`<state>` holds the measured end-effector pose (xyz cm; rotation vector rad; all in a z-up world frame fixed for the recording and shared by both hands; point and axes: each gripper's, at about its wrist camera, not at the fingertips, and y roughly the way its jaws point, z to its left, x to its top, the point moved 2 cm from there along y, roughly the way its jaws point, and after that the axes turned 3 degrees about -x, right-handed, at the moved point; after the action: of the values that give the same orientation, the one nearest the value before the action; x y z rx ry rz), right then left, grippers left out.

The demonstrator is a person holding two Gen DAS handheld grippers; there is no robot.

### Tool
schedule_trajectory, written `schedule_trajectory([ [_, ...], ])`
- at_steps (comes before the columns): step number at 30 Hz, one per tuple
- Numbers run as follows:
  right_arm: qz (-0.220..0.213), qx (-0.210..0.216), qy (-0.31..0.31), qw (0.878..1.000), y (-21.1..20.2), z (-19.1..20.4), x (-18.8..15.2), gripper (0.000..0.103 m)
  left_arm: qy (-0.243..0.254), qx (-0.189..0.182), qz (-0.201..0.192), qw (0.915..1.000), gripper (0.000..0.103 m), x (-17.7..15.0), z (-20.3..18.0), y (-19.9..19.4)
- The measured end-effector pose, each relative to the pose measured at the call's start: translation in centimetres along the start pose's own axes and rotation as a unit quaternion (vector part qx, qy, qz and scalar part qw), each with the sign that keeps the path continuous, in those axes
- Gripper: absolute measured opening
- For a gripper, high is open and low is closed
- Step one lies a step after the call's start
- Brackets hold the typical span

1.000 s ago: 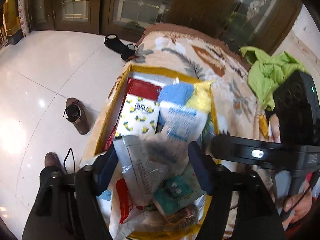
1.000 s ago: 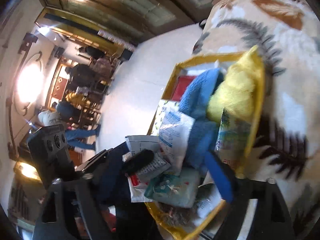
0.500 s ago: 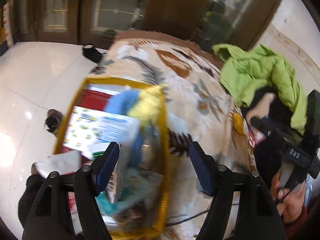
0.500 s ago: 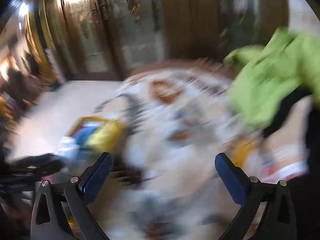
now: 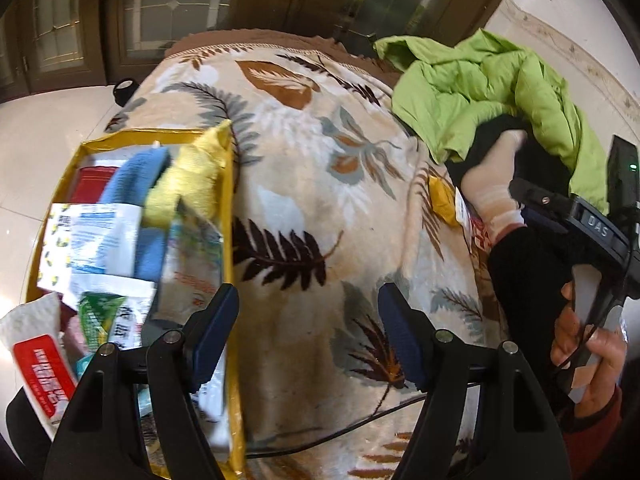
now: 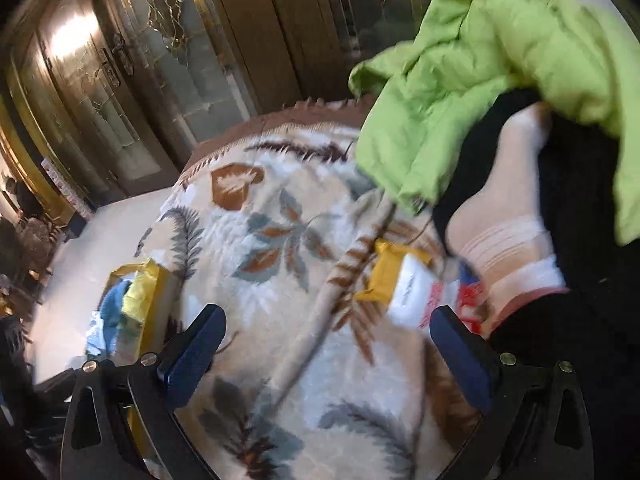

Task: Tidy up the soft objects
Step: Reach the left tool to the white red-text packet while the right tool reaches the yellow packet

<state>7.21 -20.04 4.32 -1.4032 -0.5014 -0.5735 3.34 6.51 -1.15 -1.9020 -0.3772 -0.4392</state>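
A: State of each claw?

B: Left gripper (image 5: 308,332): jaws spread, empty, over the leaf-print blanket (image 5: 320,184). Right gripper (image 6: 326,354): jaws spread, empty, over the same blanket.

A: Location of the soft objects?

B: Left wrist view: yellow box (image 5: 230,216) at 9 o'clock, containing a blue cloth (image 5: 136,172), yellow cloth (image 5: 188,184) and packets. Striped sock (image 5: 494,192) and green jacket (image 5: 500,92) at 2 o'clock.

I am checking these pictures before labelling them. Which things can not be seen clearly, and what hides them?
- Yellow box: left wrist view, the bottom is buried under packets; right wrist view, blurred.
- Black garment: right wrist view, partly under the green jacket.
- White packet: right wrist view, print blurred, one end under the white sock.
- Red-labelled packet: left wrist view, cut by the edge.
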Motion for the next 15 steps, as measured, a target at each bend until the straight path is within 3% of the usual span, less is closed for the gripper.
schedule_trajectory([
  [4,-0.077,-0.054,-0.027,0.995,-2.2,-0.1,0.0,0.103,-0.001,-0.006,0.009,0.9999,0.072,0.0,-0.5,1.0],
  [6,-0.031,-0.056,-0.026,0.998,-0.7,-1.2,0.6,0.103,-0.002,-0.009,0.013,0.9999,0.072,0.0,-0.7,1.5],
  [8,0.040,0.021,0.014,0.999,1.6,-2.8,1.0,0.103,0.003,-0.009,0.018,0.9998,0.072,0.0,-1.1,2.0],
  [10,0.066,0.067,0.062,0.994,2.7,-4.3,0.8,0.103,0.013,-0.010,0.026,0.9995,0.072,0.1,-1.8,2.8],
  [15,0.113,0.106,0.119,0.981,5.4,-5.9,0.2,0.103,0.040,-0.014,0.044,0.9981,0.072,0.1,-3.8,4.9],
])
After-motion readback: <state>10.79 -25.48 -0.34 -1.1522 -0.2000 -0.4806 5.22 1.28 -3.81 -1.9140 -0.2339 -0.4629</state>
